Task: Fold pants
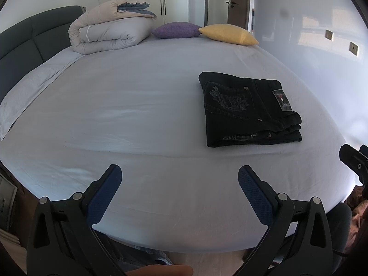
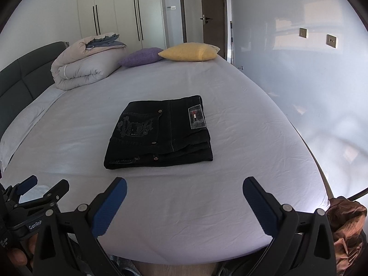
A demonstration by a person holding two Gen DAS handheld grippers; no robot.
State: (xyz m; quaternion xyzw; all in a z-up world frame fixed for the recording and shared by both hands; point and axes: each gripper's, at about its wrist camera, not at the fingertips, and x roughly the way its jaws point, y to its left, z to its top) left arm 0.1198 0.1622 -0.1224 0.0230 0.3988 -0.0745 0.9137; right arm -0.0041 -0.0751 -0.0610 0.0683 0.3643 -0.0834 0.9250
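Note:
A pair of black pants (image 1: 248, 110) lies folded into a compact rectangle on the pale sheet of the bed (image 1: 128, 115), with a back pocket and a waist patch facing up. In the right wrist view the folded pants (image 2: 161, 135) lie straight ahead. My left gripper (image 1: 180, 172) is open and empty, near the bed's front edge, left of the pants. My right gripper (image 2: 185, 185) is open and empty, a short way in front of the pants. The left gripper also shows at the lower left of the right wrist view (image 2: 49, 184).
A rolled duvet (image 1: 108, 30), a purple cushion (image 1: 174, 30) and a yellow cushion (image 1: 227, 34) lie at the far end of the bed. A dark headboard (image 1: 20, 41) runs along the left. A white wall (image 1: 333, 73) stands to the right, wardrobes and a door beyond.

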